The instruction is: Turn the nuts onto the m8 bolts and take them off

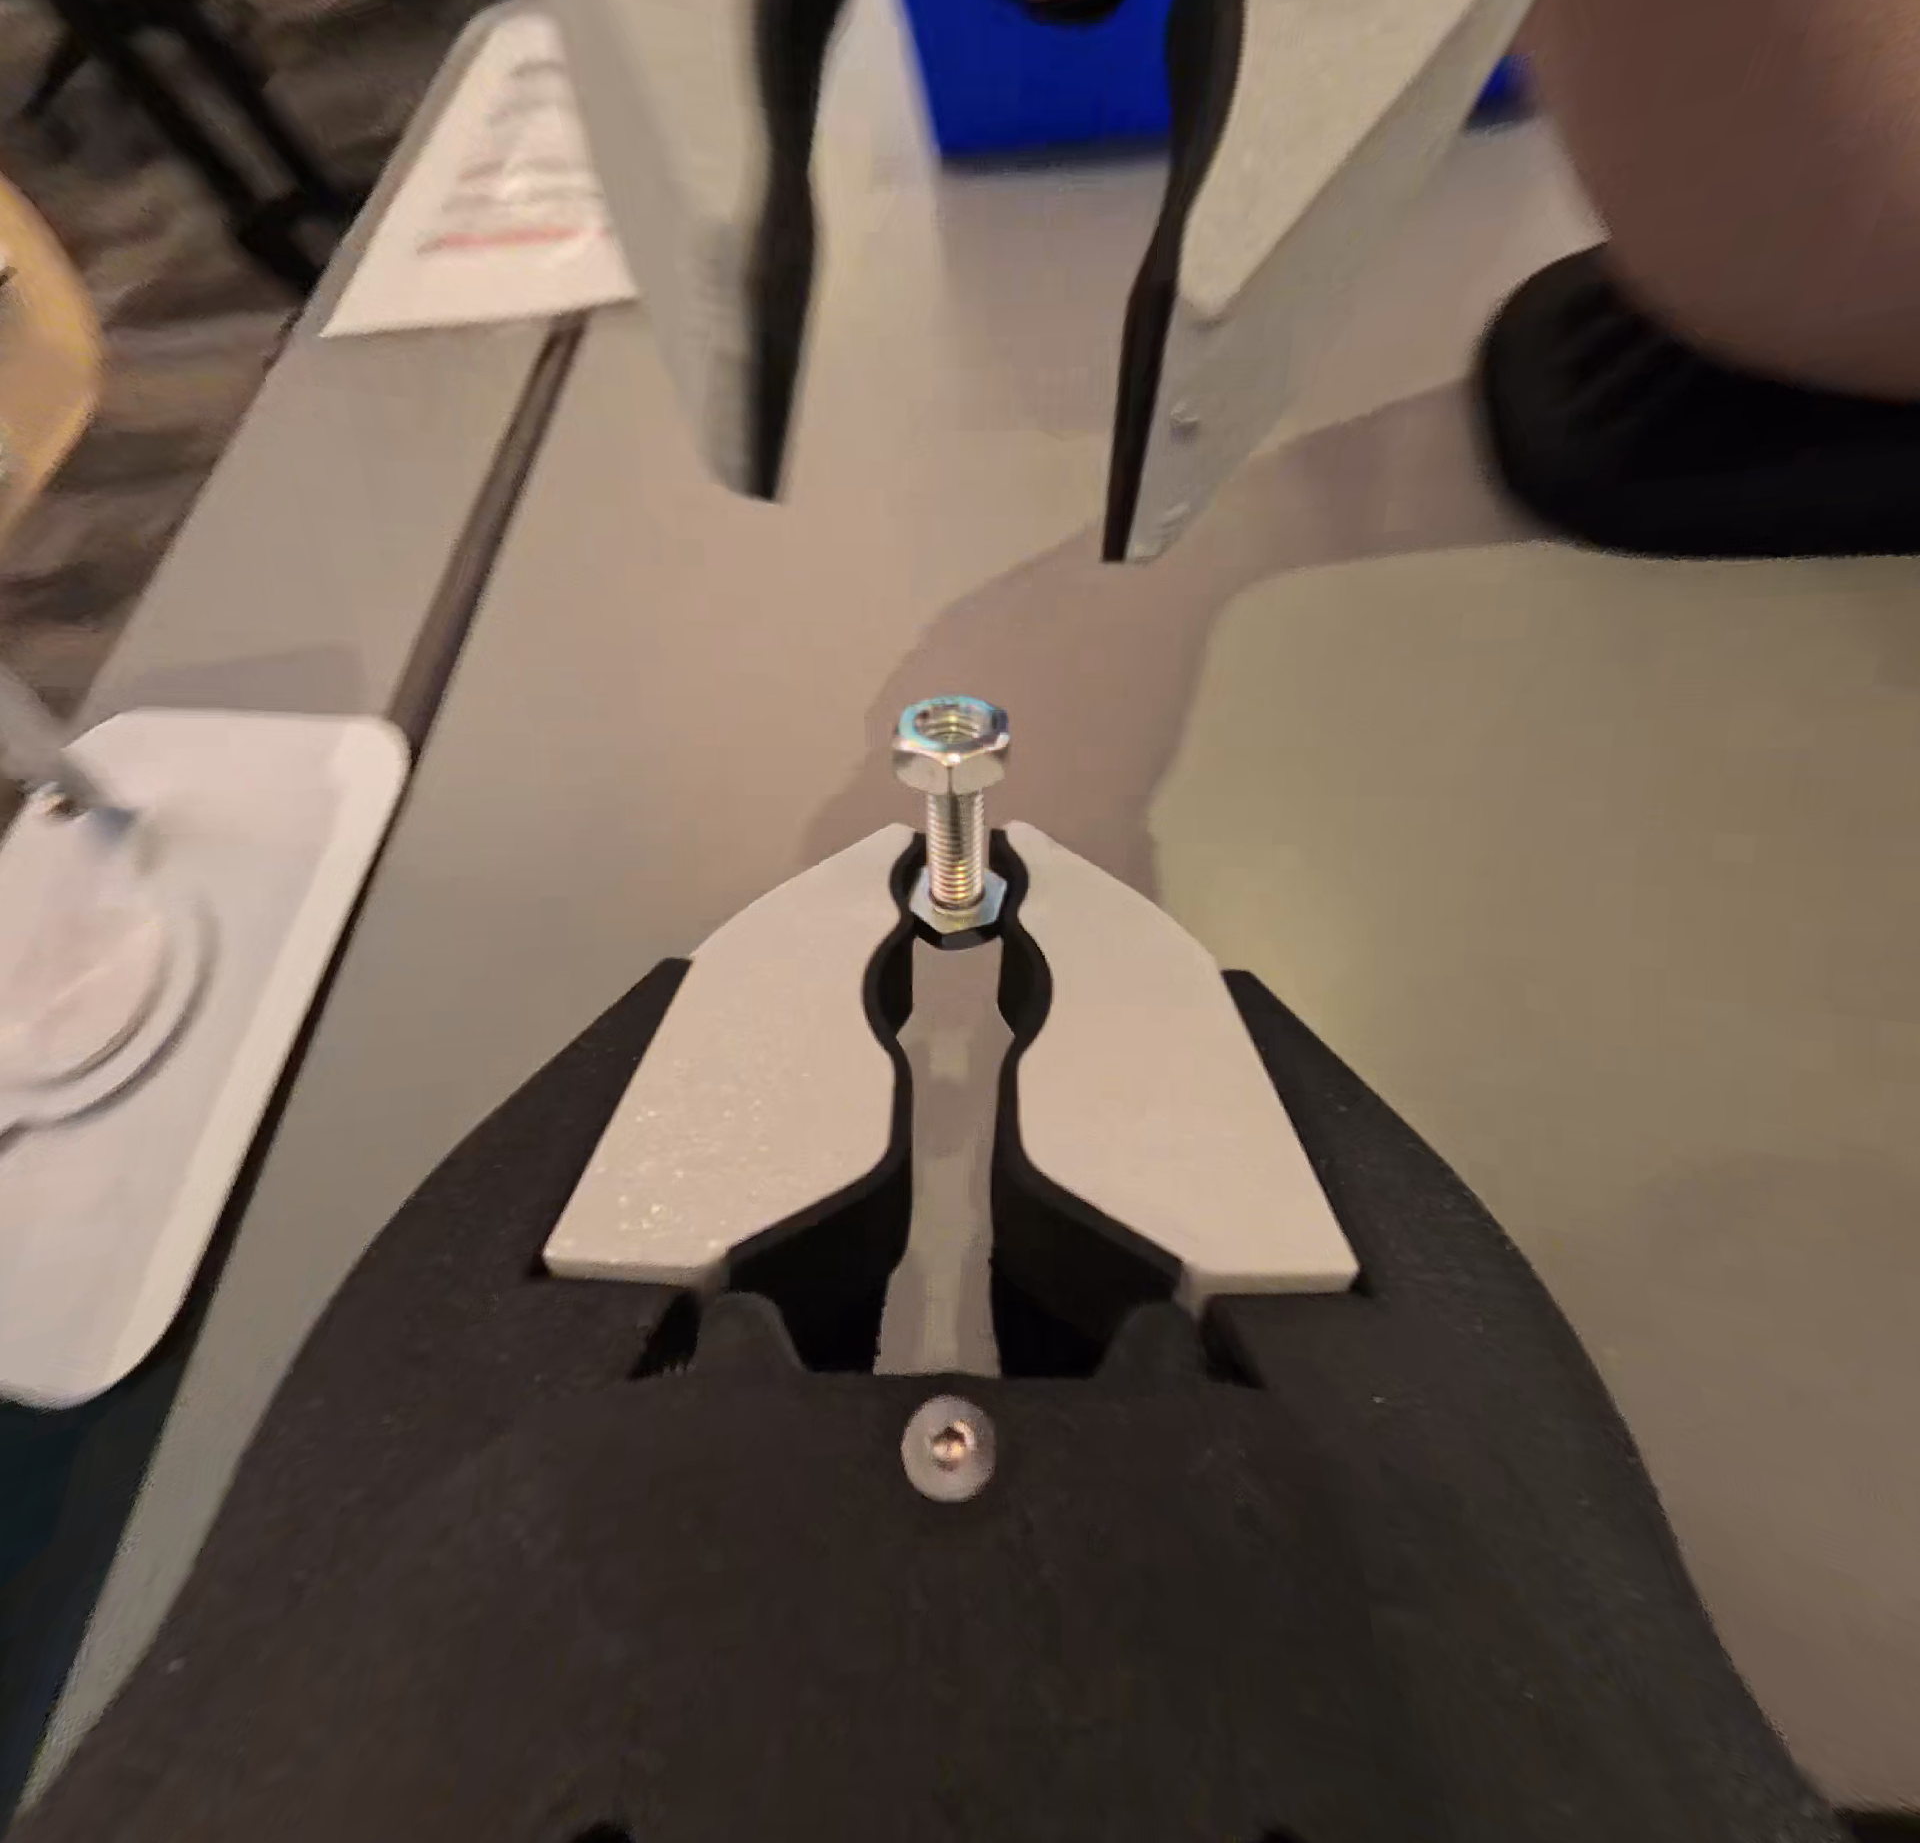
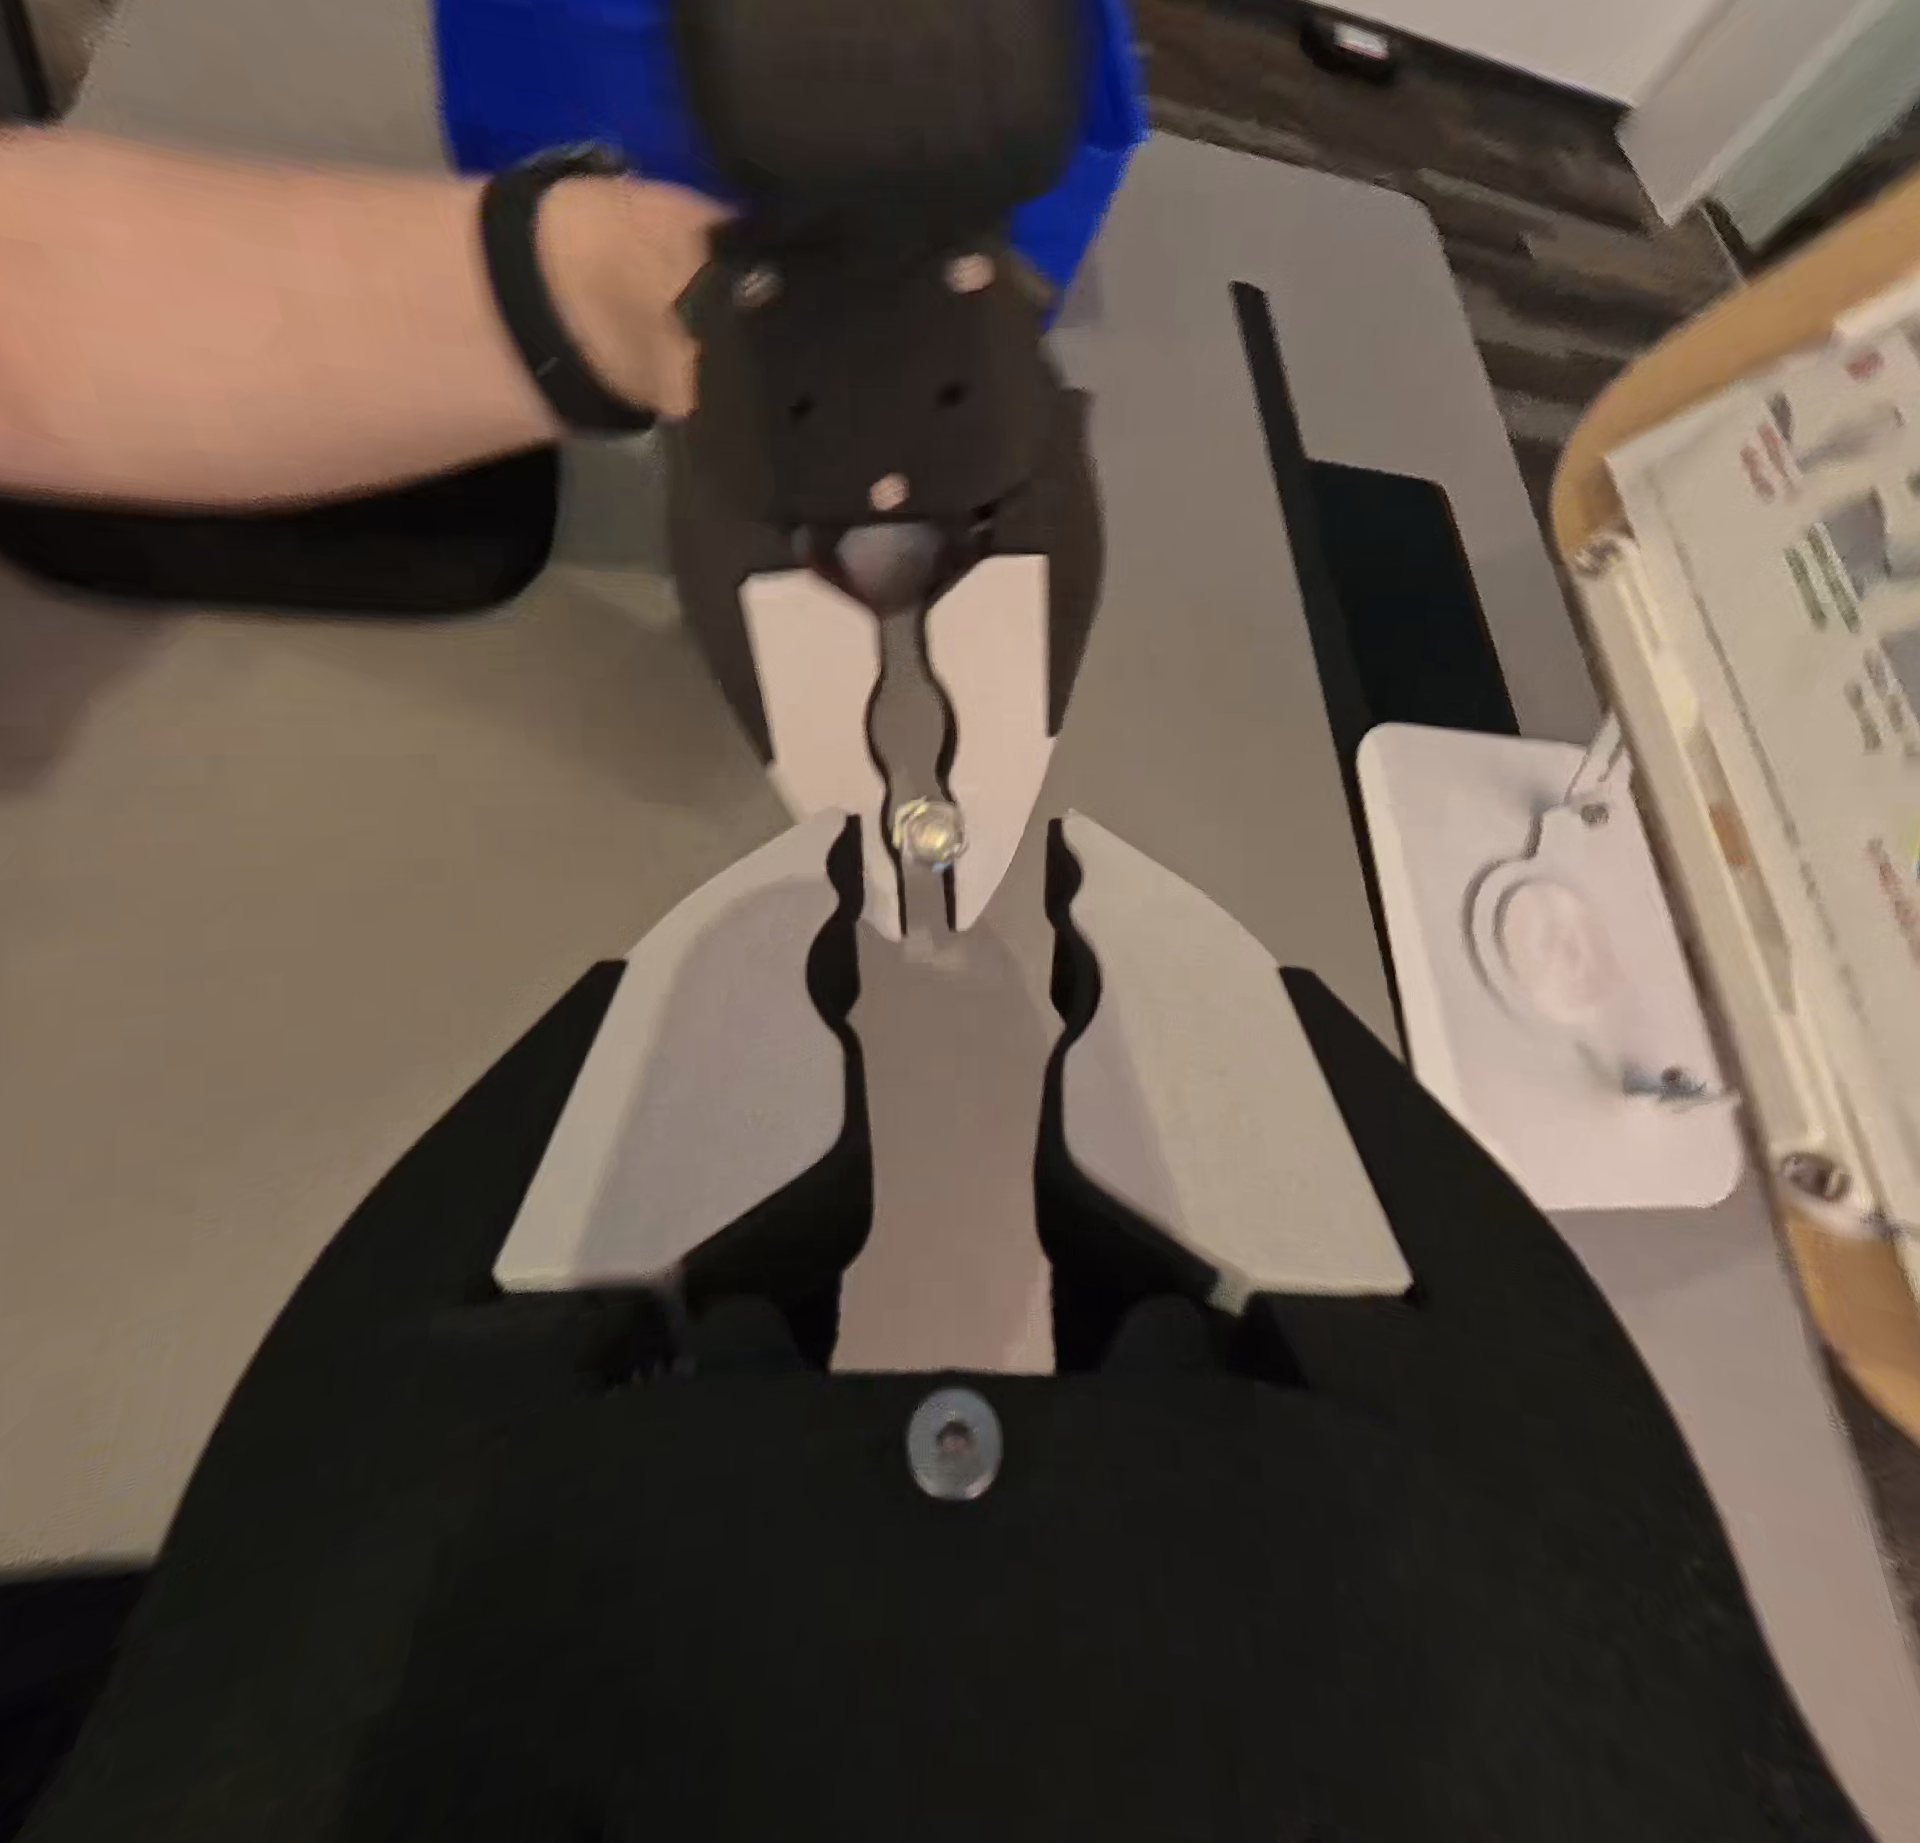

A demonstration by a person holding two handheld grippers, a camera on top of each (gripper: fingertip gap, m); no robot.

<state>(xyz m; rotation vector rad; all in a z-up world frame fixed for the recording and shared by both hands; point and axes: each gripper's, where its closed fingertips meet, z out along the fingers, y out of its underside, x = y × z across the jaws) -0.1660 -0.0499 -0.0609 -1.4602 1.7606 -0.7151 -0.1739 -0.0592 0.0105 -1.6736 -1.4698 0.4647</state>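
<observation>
Bolt (image 1: pixel 954 837) sticks straight out beyond the left tool (image 1: pixel 956 894), whose tips are clenched on a nut at the shaft's near end. Its long axis runs along that tool's fingers toward the right tool (image 1: pixel 940 526), and a second nut (image 1: pixel 951 744) sits at the far end. Facing that end with jaws spread and empty, the right tool (image 2: pixel 956 837) is nearer to the far nut; both hover above the grey counter (image 1: pixel 644 598).
</observation>
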